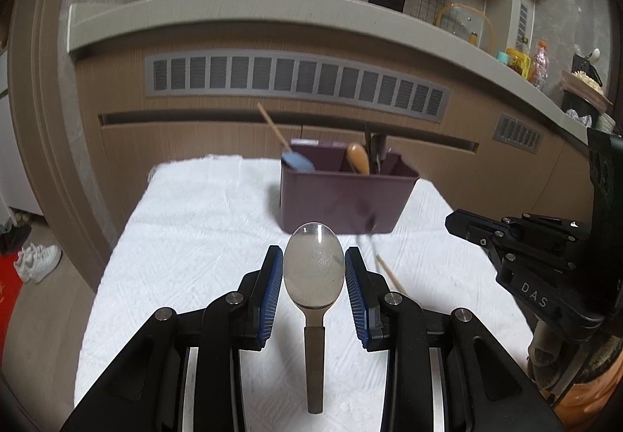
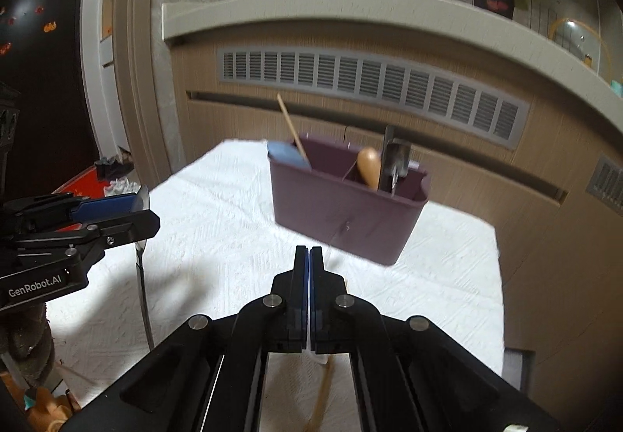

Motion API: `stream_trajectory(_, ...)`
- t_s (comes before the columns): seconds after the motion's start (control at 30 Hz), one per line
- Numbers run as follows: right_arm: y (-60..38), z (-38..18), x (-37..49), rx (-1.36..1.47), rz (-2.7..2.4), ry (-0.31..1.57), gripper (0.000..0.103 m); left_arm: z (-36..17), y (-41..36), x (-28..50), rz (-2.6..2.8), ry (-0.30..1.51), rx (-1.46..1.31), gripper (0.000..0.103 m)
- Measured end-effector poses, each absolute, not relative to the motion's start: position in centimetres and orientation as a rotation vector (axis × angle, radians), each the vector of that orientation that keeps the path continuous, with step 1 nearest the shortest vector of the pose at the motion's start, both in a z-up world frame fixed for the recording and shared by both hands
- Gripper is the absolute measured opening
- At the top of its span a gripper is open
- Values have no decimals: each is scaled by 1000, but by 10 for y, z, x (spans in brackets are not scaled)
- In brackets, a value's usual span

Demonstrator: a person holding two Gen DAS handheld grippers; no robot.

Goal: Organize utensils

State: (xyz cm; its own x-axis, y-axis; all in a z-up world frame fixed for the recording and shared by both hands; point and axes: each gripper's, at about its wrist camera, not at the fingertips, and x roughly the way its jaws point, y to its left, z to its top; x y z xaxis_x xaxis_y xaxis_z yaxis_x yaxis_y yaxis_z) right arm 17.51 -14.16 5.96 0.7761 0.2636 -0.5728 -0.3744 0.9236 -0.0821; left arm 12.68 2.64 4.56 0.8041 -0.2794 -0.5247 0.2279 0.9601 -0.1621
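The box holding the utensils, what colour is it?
Dark purple box, clearest in the right wrist view.

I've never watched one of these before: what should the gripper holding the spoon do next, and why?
Probably carry the spoon forward over the purple caddy and lower it into a compartment. The left gripper holds it above the white cloth, and the caddy straight ahead already holds other utensils.

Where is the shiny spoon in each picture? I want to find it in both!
Left wrist view: the spoon is bottom middle, bowl up between the blue fingers of the left gripper.
Right wrist view: the spoon is at the left edge; its bowl peeks above the left gripper and its handle hangs below.
Shared landmark: the purple utensil box on the white cloth.
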Motion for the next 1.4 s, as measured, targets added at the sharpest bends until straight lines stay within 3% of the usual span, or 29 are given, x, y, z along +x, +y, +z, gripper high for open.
stream_trajectory(0.23, -160, 72, 180, -161, 353, 597, 0, 57, 23, 122, -262, 560, -86, 34)
stream_trajectory(0.4, -166, 36, 210, -128, 382, 761, 4, 45, 31, 130, -237, 595, -108, 34)
stream_trajectory(0.5, -159, 10, 232, -121, 344, 811, 28, 35, 38, 137, -231, 612, -127, 34)
stream_trajectory(0.53, -156, 4, 238, -118, 332, 815, 41, 31, 42, 139, -235, 617, -137, 34)
stream_trajectory(0.6, -146, -8, 255, -114, 309, 828, 46, 26, 47, 142, -244, 621, -150, 34)
stream_trajectory(0.8, -119, -42, 300, -64, 275, 942, 44, 18, 64, 147, -254, 620, -191, 34)
stream_trajectory(1.0, -109, -54, 307, -115, 193, 992, 19, 13, 74, 147, -259, 617, -220, 34)
stream_trajectory(1.07, -113, -50, 301, -108, 214, 983, 6, 14, 73, 146, -258, 615, -221, 34)
stream_trajectory(1.4, -139, 6, 236, -103, 334, 843, 0, 24, 55, 138, -269, 603, -172, 34)
